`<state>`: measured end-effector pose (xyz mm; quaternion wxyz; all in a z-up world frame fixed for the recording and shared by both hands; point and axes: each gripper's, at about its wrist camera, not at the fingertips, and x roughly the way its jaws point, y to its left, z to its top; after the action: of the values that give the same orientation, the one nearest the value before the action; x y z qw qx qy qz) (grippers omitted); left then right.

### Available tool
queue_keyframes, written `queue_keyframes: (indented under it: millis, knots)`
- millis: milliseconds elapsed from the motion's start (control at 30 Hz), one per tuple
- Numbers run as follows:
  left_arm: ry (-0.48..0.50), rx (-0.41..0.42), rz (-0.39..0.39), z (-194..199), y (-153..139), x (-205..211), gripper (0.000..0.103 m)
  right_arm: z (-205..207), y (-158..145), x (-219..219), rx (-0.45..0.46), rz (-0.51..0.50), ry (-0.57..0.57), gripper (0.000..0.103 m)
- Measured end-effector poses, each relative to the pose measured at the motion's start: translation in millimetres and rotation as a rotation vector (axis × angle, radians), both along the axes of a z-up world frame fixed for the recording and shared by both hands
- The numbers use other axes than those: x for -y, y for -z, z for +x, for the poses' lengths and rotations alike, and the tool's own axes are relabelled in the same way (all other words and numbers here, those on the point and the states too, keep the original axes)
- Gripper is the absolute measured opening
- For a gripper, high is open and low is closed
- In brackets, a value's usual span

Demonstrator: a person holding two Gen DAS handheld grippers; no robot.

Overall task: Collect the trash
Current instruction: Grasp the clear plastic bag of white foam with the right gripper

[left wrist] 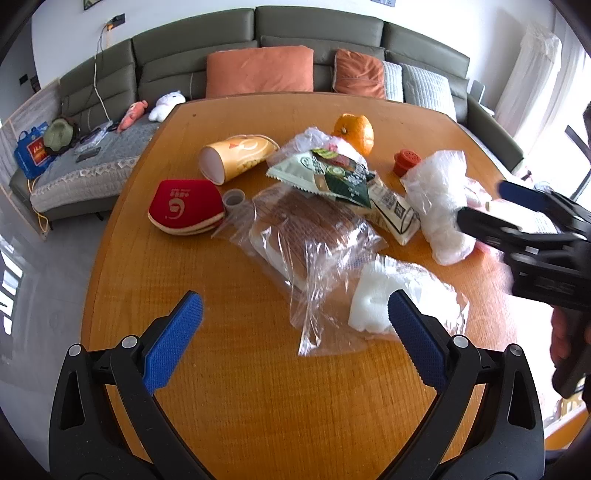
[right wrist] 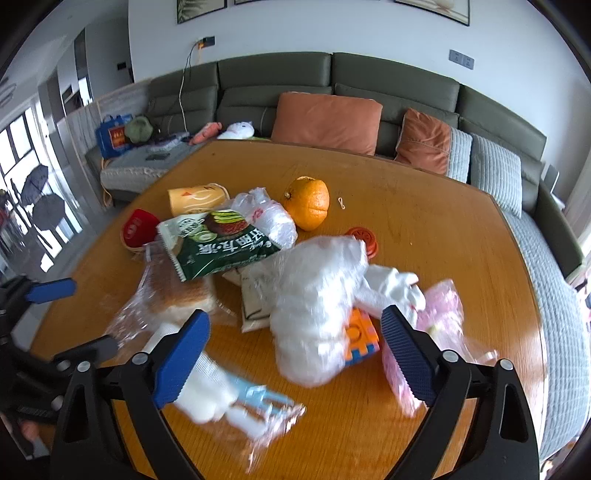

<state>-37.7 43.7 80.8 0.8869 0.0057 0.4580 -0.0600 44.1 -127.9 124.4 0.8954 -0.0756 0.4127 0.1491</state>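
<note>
Litter covers the round wooden table (left wrist: 258,406): a tipped yellow paper cup (left wrist: 240,157), a green snack wrapper (left wrist: 332,173), sliced bread in a clear bag (left wrist: 303,236), a crumpled white plastic bag (left wrist: 439,199) and white foam in a clear bag (left wrist: 376,299). My left gripper (left wrist: 295,321) hovers open above the near side of the table, its right finger in front of the foam. My right gripper (right wrist: 295,325) is open too, with the white plastic bag (right wrist: 317,295) lying below between its fingers, untouched. It shows in the left wrist view as the right gripper (left wrist: 484,201), beside that bag.
An orange (left wrist: 354,133), a red cap (left wrist: 406,160), a red pouch (left wrist: 184,210) and a small clear cup (left wrist: 232,197) also lie on the table. An orange-and-blue box (right wrist: 360,334) and a pink bag (right wrist: 439,306) sit near the right gripper. A green sofa (left wrist: 317,26) stands behind.
</note>
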Motion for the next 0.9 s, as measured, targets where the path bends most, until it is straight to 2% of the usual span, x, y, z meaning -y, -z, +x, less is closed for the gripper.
queue_keyframes:
  millis: [133,233,300,433,600,700,800,900]
  knots:
    - [-0.011,0.005,-0.010,4,-5,-2,0.097,22,21,-10,-0.028,-0.081,0.011,0.080]
    - [-0.018,-0.018,-0.032,5,-2,0,0.097,34,36,-8,-0.073,-0.101,0.017,0.057]
    - [-0.010,-0.045,-0.055,3,4,6,0.097,36,40,-3,-0.094,-0.076,0.006,0.050]
    - [-0.027,-0.079,-0.074,-3,15,24,0.097,31,25,8,-0.073,-0.005,-0.011,0.048]
    - [-0.109,-0.117,-0.138,1,23,44,0.097,21,-5,26,-0.010,0.060,-0.032,0.049]
    - [-0.197,-0.147,-0.166,6,30,53,0.097,16,-17,35,0.011,0.073,-0.045,0.050]
    - [-0.313,-0.190,-0.278,12,36,56,0.097,11,-26,44,0.033,0.076,-0.063,0.050]
    - [-0.428,-0.203,-0.347,9,38,60,0.097,6,-32,51,0.057,0.081,-0.068,0.050]
